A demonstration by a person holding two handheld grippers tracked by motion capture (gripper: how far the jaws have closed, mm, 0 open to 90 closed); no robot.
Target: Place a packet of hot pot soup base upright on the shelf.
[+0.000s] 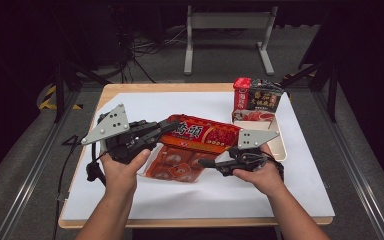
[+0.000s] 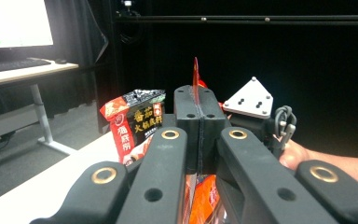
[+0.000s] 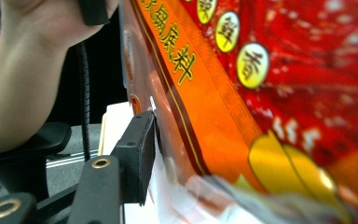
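A large red-and-orange seasoning packet (image 1: 205, 134) hangs above the white sheet at the table's middle, its long side running left to right. My left gripper (image 1: 171, 126) comes in from the left and is shut on the packet's upper left edge. In the left gripper view the thin packet edge (image 2: 196, 74) sticks up from between the closed jaws. My right gripper (image 1: 206, 162) points left at the packet's lower right part. In the right gripper view one black pad (image 3: 139, 149) lies against the packet's face (image 3: 284, 93). The other jaw is hidden behind the packet, and the jaws stand apart.
A beige tray (image 1: 280, 146) sits at the back right with a red packet (image 1: 241, 92) and a dark packet (image 1: 265, 97) standing upright in it. A white sheet (image 1: 300, 180) covers the wooden table. Dark floor and a metal stand lie beyond the far edge.
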